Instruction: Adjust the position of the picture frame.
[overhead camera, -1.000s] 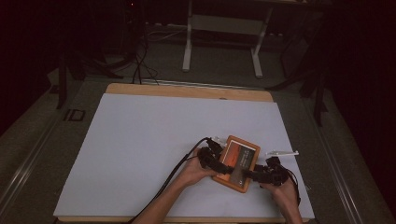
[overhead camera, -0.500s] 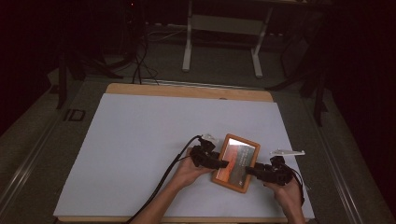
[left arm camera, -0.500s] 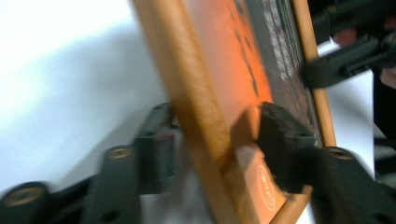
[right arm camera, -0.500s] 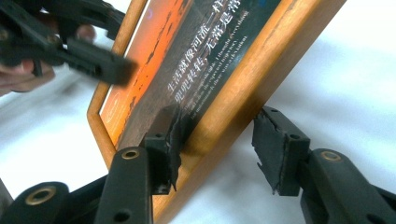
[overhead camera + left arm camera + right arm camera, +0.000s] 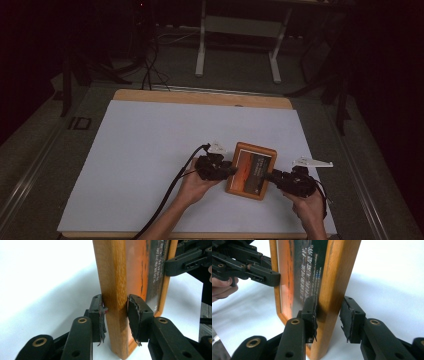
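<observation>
Near the front right of the white table (image 5: 150, 150), I hold the wooden picture frame (image 5: 251, 170) between both grippers. The left gripper (image 5: 115, 315) pinches its one edge; the right gripper (image 5: 328, 315) straddles the opposite edge with a gap. Against the earlier picture, the frame now lies straighter, hardly displaced; where it must go I cannot judge.

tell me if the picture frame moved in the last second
No. In the high view, the picture frame sits at the same spot relative to the table's wooden far edge.
</observation>
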